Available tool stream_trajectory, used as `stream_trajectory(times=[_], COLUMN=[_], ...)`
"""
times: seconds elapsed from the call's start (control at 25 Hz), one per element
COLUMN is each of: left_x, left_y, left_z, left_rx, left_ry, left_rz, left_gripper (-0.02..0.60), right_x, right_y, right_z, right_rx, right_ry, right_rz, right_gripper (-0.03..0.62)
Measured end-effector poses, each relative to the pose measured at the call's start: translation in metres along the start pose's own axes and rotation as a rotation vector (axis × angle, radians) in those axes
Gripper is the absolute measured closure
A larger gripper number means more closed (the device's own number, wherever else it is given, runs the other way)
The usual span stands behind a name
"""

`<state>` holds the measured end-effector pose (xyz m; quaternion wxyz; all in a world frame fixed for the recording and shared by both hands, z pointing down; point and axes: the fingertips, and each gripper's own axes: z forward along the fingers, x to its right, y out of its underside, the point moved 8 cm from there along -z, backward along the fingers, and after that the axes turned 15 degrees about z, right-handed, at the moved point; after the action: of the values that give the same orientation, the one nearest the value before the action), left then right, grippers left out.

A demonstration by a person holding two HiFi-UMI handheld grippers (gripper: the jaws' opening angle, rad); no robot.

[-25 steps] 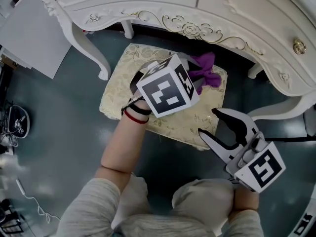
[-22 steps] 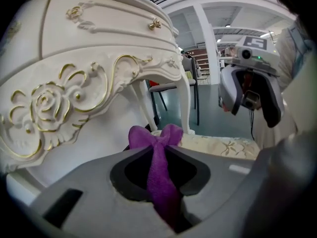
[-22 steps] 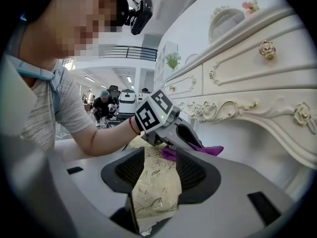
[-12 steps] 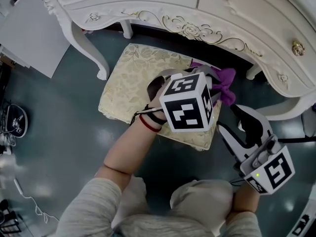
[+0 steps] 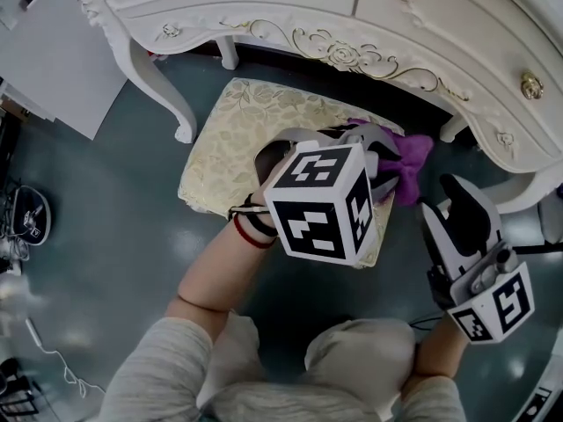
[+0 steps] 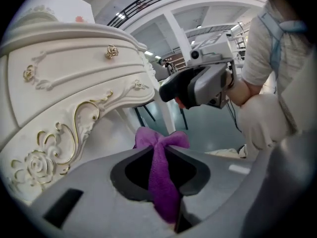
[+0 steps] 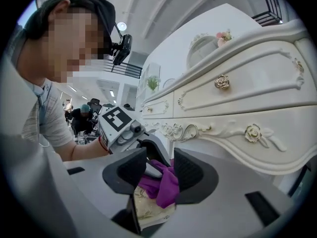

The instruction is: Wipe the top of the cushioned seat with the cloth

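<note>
Cloth (image 5: pixel 407 159): purple, soft, light and limp. I pinch it bunched at mid-fold, just past the right edge of the seat (image 5: pixel 233 134).
Left gripper (image 6: pixel 159 152): clamped on the cloth, tilted downward, forearm across the seat.
Right gripper (image 5: pixel 444 202): beside it, level. Its jaws are half apart, have just been closing, and hold nothing.

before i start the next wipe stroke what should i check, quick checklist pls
1. Grip on the cloth by the left tool: ok, jaws shut on it.
2. The cloth lying on the cushioned seat: not ok, in the head view it hangs past the seat's far right corner.
3. The right tool out of the way: cannot tell. Its jaws are apart and have just been closing. The cloth shows in their gap, unpressed.
4. Seat top free of other things: ok where visible.
5. Clearance to the dresser: cannot tell.
</note>
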<state>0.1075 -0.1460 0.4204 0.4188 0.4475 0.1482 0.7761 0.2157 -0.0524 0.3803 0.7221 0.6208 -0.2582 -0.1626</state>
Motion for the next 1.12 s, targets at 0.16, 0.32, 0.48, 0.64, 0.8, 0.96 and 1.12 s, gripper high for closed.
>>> stream_trajectory(times=[0.16,0.32,0.48,0.64,0.8,0.96,1.12], left_x=[0.007,0.012,0.014,0.015,0.016,0.014,0.012], left_y=[0.003,0.01,0.017,0.02,0.027,0.04,0.054], left_z=[-0.002,0.003,0.007,0.006,-0.004,-0.016,-0.03], left_rx=[-0.013,-0.027,-0.016,0.004,-0.001,-0.013,-0.01], left_ry=[0.04,0.058,0.077,0.076,0.086,0.095,0.098], left_rz=[0.006,-0.003,-0.043,-0.072,-0.072,-0.094,-0.121], left_gripper=[0.508,0.508,0.508,0.508,0.508,0.508,0.508], right_x=[-0.004,-0.008,-0.009,-0.011,-0.015,-0.017,-0.021], right_y=[0.005,0.006,0.005,0.007,0.008,0.01,0.013], right_z=[0.01,0.016,0.019,0.025,0.031,0.036,0.042], right_rx=[-0.012,0.002,0.021,0.019,0.017,0.003,-0.019], right_ry=[0.008,0.015,0.025,0.021,0.013,0.005,-0.006], right_rz=[-0.007,0.0,0.006,0.006,0.008,0.008,0.008], right_gripper=[0.421,0.421,0.421,0.421,0.421,0.421,0.421])
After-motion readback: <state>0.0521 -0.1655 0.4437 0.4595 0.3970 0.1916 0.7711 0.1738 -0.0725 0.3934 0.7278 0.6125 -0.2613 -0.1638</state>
